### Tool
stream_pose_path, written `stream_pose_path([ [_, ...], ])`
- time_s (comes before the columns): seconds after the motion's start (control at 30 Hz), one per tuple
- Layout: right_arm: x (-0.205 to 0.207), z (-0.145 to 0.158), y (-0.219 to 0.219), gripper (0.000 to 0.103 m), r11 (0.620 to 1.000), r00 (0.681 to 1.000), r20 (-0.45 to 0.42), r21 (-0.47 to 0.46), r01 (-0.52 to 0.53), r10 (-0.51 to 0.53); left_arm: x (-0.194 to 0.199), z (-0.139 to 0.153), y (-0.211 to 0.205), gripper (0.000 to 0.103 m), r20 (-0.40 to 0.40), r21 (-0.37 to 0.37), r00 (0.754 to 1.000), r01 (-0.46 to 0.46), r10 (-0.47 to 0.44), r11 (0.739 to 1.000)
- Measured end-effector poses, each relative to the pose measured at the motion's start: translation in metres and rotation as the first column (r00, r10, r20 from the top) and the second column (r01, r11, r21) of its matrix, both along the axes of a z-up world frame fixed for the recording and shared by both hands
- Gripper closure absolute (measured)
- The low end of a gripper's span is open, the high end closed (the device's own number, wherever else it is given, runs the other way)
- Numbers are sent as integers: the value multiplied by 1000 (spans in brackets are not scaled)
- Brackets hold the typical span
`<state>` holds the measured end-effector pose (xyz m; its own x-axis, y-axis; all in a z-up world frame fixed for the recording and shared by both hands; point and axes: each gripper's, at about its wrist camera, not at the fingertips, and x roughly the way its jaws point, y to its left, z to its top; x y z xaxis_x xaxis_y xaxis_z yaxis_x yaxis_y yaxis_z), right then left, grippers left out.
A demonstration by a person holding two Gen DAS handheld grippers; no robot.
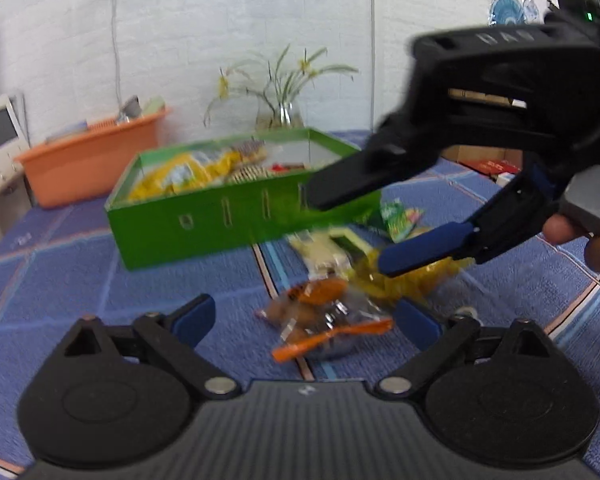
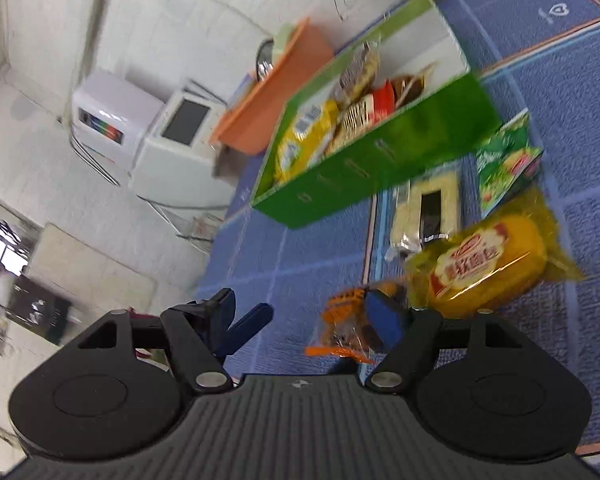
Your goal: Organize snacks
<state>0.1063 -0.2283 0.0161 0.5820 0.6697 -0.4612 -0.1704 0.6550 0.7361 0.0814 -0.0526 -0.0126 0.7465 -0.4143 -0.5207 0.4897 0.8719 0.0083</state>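
Green box [image 1: 204,228] on the blue cloth [image 1: 60,280], partly filled with snacks.
It holds a yellow bag [image 2: 306,140] and smaller packets; loose snacks [image 2: 484,268] lie just beside it. Left gripper [image 1: 304,320] and right gripper [image 2: 312,312] both gape, holding nothing.
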Motion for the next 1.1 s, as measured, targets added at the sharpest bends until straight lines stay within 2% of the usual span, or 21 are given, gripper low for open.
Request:
stream_pose_path([
  [0.1,6,-3,19,0,993,1000,-19,-118,-9,7,10,-8,2,20,-67,-48,998,-7,4,999],
  [0.17,12,-6,27,0,986,999,-46,-165,-3,-5,17,-13,5,24,-106,-84,994,-16,7,996],
  [0.27,24,-14,31,0,986,995,-104,-166,-15,-2,24,-17,6,38,-137,-96,991,-24,10,995],
  [0.43,30,-23,24,0,995,994,-108,-99,-20,9,26,-16,6,39,-127,-98,992,-14,1,995],
  [0.5,28,-26,18,15,996,993,-116,-87,-2,-8,23,-16,7,40,-123,-96,992,-23,11,995],
  [0.53,28,-28,16,26,997,994,-112,-72,-6,-2,23,-16,7,40,-120,-90,993,-23,12,996],
  [0.57,27,-29,14,29,998,994,-108,-56,-6,0,23,-16,7,41,-119,-88,993,-22,11,996],
  [0.7,16,-26,12,32,999,997,-71,-41,7,-10,15,-12,6,42,-90,-81,996,-7,0,997],
  [0.83,2,-12,11,33,999,1000,-13,-34,3,-3,2,-2,15,42,-47,-114,999,0,-5,994],
  [0.97,-9,5,20,37,997,998,66,-73,6,-1,-6,10,22,42,-20,-150,1000,5,-8,989],
  [1.1,-13,13,27,40,994,992,128,-110,10,5,-12,14,21,42,6,-149,1000,1,0,989],
])
